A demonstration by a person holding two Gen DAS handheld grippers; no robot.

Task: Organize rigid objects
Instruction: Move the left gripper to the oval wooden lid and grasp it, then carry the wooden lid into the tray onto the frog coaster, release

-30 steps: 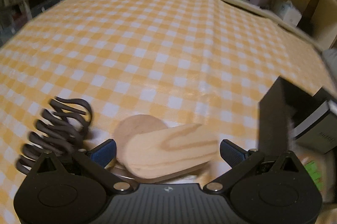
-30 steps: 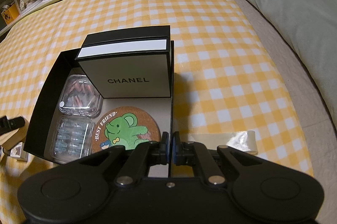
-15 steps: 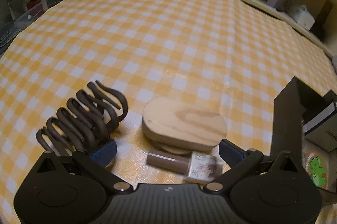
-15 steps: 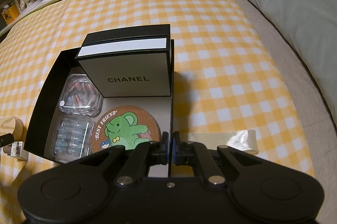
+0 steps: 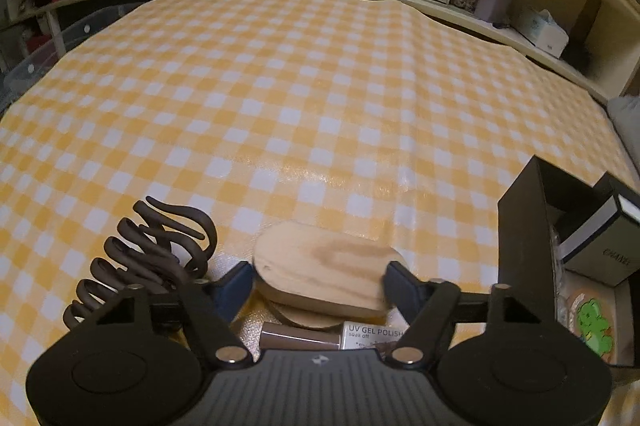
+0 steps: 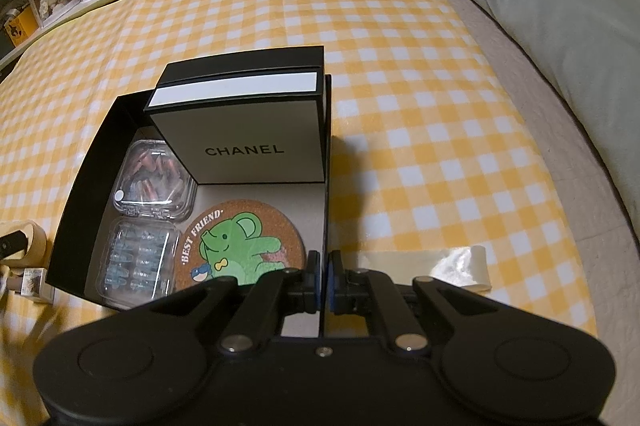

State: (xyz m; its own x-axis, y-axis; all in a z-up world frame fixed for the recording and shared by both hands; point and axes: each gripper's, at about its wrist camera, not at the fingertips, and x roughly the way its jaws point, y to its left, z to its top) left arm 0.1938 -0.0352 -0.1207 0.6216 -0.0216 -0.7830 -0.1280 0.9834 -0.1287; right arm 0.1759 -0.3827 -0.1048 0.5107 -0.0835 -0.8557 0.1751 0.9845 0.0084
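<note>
Right now my left tool (image 5: pixel 320 282) has its two fingers at either end of the oval wooden block (image 5: pixel 326 268), touching or nearly so; I cannot tell if it grips. That block rests on a round wooden disc (image 5: pixel 308 320) on the checked cloth (image 5: pixel 280 85), between the brown hair claw (image 5: pixel 148 266) and the gel polish bottle (image 5: pixel 340 338). My right tool (image 6: pixel 323 284) is clamped narrow on the right wall of the black box (image 6: pixel 80 193), which holds the Chanel box (image 6: pixel 248 129), an elephant coaster (image 6: pixel 240 242) and two clear cases (image 6: pixel 140 226).

Left gripper (image 5: pixel 319 282): we see black linkage arms, blue finger pads, silver pivot screws, a ribbed grey body with a small white logo.
Right gripper (image 6: pixel 323 284): our matching black body, blue pads, round discs.
</note>
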